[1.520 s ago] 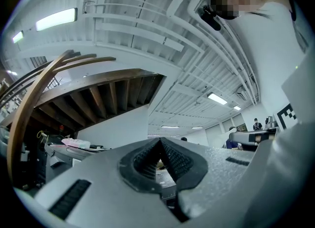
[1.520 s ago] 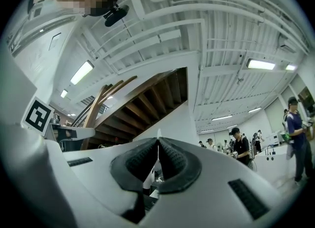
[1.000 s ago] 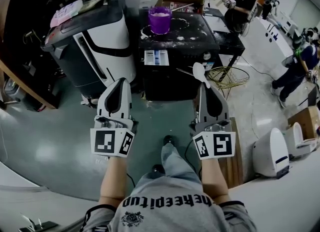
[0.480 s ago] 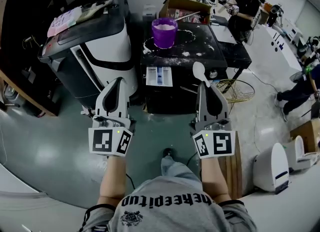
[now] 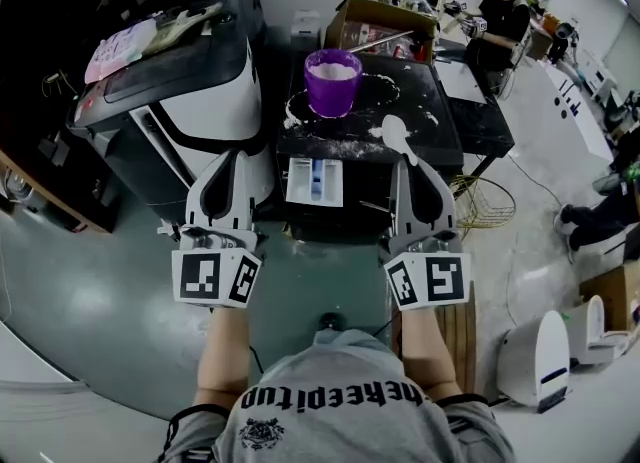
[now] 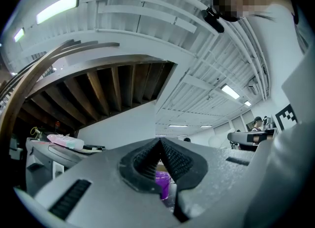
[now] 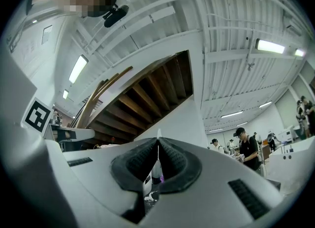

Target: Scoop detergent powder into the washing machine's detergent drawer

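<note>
**Spoon arrives at the machine**

In the last second the person has stepped closer, and the black washing machine (image 5: 445,116) now sits nearer in the head view. The right gripper (image 5: 408,163) is clamped on a white spoon (image 5: 394,131), whose bowl now reaches over the powder-strewn top, right of the purple detergent tub (image 5: 333,81). The left gripper (image 5: 237,157) is closed on nothing. The detergent drawer (image 5: 315,179) stands pulled out between them, so scooping looks to come next.

Round purple plastic tub (image 5: 332,89) holding white powder (image 5: 333,70); white plastic spoon (image 5: 395,137); black worktop (image 5: 425,116) speckled white; white pull-out drawer (image 5: 314,179) with a blue middle; pale grey left claw (image 5: 234,156) and right claw (image 5: 409,163), each patterned with black-and-white square markers; dull green floor (image 5: 110,281)
</note>
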{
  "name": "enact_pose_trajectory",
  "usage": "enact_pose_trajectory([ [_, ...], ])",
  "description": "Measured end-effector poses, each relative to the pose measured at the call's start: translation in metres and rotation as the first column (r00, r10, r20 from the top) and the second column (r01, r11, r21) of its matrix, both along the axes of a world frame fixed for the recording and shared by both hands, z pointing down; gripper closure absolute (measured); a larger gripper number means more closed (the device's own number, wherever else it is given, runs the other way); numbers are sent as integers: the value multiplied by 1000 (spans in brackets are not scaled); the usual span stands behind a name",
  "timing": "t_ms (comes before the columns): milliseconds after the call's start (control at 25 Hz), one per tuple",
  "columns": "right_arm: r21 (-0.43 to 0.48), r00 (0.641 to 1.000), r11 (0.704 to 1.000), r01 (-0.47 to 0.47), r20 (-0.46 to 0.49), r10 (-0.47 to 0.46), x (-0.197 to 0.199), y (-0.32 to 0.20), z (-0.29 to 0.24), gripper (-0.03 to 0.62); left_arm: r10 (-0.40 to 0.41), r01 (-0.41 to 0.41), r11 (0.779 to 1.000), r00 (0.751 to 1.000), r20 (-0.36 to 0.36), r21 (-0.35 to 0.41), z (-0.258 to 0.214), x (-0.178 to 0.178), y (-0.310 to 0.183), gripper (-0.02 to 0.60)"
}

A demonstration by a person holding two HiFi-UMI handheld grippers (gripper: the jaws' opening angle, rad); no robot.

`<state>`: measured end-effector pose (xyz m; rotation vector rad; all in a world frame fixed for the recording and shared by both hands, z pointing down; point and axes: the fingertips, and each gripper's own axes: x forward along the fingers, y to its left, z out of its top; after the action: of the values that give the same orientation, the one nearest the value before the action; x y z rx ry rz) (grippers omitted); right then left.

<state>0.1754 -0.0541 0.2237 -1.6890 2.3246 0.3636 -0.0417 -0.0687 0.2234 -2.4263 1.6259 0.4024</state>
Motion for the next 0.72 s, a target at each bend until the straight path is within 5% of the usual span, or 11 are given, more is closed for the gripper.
enact_pose_trajectory([
  [720,-47,998,997,63,8,-63,12,-112,20,588,-29,29,999,999,-27,-31,17,15,-106,577],
])
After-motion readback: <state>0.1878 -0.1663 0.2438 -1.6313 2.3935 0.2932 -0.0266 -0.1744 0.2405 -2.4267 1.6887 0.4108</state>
